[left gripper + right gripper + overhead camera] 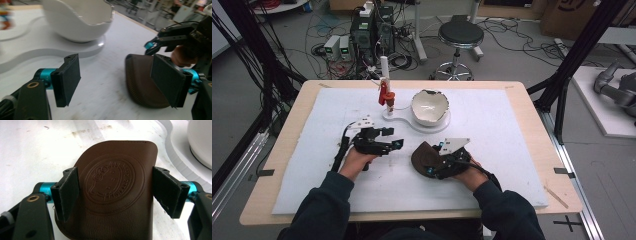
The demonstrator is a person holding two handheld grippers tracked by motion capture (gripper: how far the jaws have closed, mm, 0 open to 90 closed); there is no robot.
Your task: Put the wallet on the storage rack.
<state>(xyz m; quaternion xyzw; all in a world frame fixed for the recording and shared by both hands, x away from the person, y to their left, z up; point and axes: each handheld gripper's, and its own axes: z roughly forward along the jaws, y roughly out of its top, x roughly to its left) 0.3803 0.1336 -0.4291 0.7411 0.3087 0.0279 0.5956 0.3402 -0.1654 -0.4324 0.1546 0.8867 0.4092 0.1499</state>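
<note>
Looking down on the worktop (512, 150), we count one brown pouch (424, 157), one white bowl (430, 107) and two claws. The pouch lies flat at centre, between the jaws of the right claw (439, 159), which stand released at its side edges; whether they touch it we cannot tell. Its long axis runs along those jaws, rounded end away from the hand. The left claw (398, 143), just beside it, is released and empty.

Brown leather pouch (117, 192) runs off the bottom edge in the right gripper view, its near end unseen; beside it, the white bowl (201, 142) is cropped top-right; left gripper view's red figure (6, 12) just blur.
</note>
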